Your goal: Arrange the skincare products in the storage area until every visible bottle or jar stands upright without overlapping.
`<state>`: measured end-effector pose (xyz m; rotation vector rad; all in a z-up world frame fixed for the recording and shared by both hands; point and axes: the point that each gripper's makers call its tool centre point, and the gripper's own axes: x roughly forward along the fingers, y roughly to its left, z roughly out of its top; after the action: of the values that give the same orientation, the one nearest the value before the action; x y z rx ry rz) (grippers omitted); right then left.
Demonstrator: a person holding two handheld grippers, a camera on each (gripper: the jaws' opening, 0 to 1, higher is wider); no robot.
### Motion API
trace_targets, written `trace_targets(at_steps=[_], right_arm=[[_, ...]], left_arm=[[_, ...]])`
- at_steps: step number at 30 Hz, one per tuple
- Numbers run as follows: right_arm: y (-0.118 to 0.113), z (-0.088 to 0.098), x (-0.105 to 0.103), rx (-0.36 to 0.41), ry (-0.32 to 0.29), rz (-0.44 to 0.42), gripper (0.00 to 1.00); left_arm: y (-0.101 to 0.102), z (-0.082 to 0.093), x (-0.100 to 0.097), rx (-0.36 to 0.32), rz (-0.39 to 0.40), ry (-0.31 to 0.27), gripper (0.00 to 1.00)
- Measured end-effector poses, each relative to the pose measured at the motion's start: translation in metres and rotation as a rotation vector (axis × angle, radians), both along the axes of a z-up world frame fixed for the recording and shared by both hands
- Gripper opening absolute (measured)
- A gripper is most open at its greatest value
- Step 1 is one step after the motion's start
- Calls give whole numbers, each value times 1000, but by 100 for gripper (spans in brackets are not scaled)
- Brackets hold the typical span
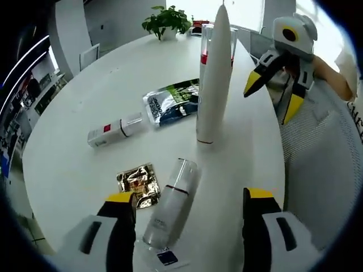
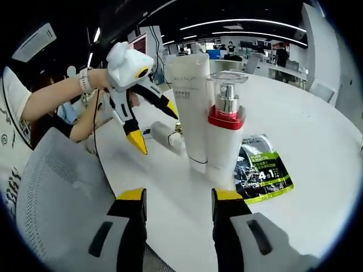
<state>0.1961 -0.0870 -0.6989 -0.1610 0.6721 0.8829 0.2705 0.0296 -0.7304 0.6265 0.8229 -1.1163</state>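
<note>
A: Left tool jaws apart, straddling the lying clear bottle, near the upright white tube on the bench.

B: Clamp mid-body, stand it clear of the tube. Right tool apart, empty.

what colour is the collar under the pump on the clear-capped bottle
Red. The pump bottle shows it best in the right gripper view, just below the clear cap.
</note>
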Motion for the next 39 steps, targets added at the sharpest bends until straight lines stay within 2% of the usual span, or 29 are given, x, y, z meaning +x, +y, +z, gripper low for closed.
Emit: trace_targets(at_steps=[5, 9, 12, 16, 18, 21, 30, 37, 39], right_arm=[[0, 2, 1, 18, 7, -4, 45], [1, 2, -1, 25, 16, -1, 44], [2, 3, -1, 33, 14, 2, 43], [0, 4, 2, 40, 16, -14, 43], [0, 4, 2, 46, 19, -18, 44], [1, 4, 2, 46, 17, -17, 44], [1, 4, 2, 54, 23, -24, 43], [3, 2, 0, 61, 43, -8, 44], [7, 4, -2, 83, 55, 0, 44]], left_arm=[[1, -9, 7, 30, -14, 3, 67], [4, -14, 11, 57, -23, -12, 54], [4, -20, 15, 69, -28, -9, 52], [8, -27, 16, 107, -41, -2, 42], [10, -30, 18, 125, -36, 0, 42], [12, -31, 18, 130, -39, 4, 36], [16, -35, 21, 176, -58, 2, 26], [14, -36, 21, 167, -75, 12, 23], [13, -36, 21, 162, -69, 13, 23]])
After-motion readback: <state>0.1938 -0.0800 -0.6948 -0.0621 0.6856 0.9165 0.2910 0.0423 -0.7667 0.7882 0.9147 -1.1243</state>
